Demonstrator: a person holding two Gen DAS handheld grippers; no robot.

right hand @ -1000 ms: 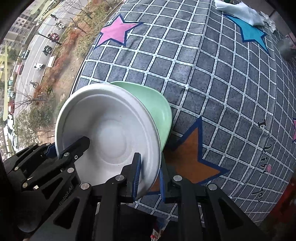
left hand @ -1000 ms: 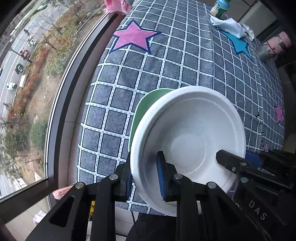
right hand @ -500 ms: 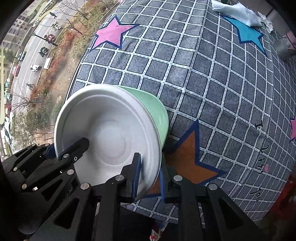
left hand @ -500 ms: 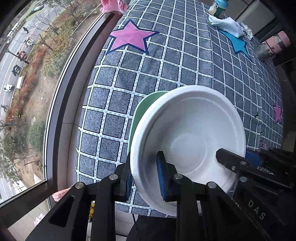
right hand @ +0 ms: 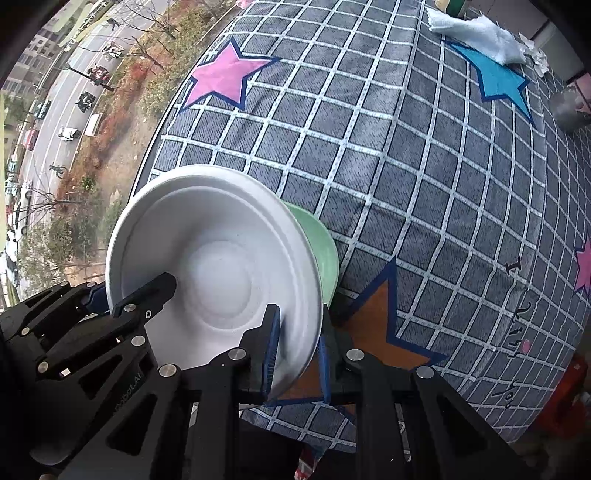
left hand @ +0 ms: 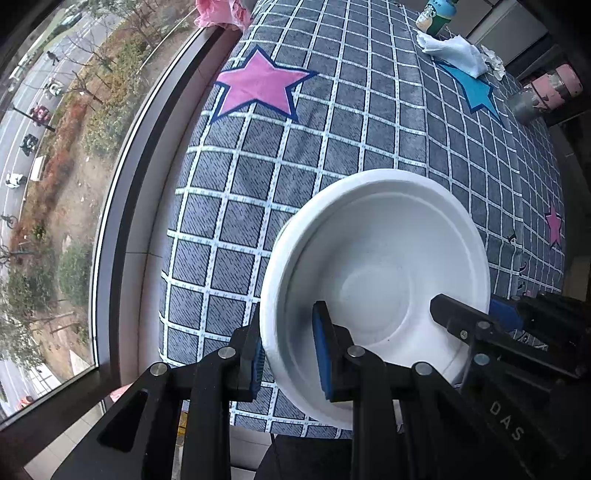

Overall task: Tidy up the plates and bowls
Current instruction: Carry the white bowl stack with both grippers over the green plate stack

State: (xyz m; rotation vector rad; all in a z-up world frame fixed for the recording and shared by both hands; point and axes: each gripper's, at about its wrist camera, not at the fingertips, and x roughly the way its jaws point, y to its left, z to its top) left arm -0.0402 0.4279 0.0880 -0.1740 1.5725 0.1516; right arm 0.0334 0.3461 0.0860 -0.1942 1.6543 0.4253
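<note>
A white bowl-shaped plate [left hand: 376,280] is held up off the table by both grippers. My left gripper [left hand: 288,354] is shut on its left rim. My right gripper [right hand: 295,354] is shut on its right rim, and the plate also shows in the right wrist view [right hand: 214,266]. A green plate [right hand: 321,254] peeks out behind the white one on the right in the right wrist view; whether it rests on the table or is lifted I cannot tell. It is hidden in the left wrist view.
The table has a grey checked cloth [left hand: 332,122] with pink, blue and orange stars. At the far end stand a bottle [left hand: 436,16], a white rag [left hand: 454,53] and a pink and silver cup [left hand: 543,92]. A window [left hand: 55,147] runs along the table's left edge.
The white plate has risen and tilted, and both grippers came up with it. The green plate has dropped out of the left wrist view and shows less in the right.
</note>
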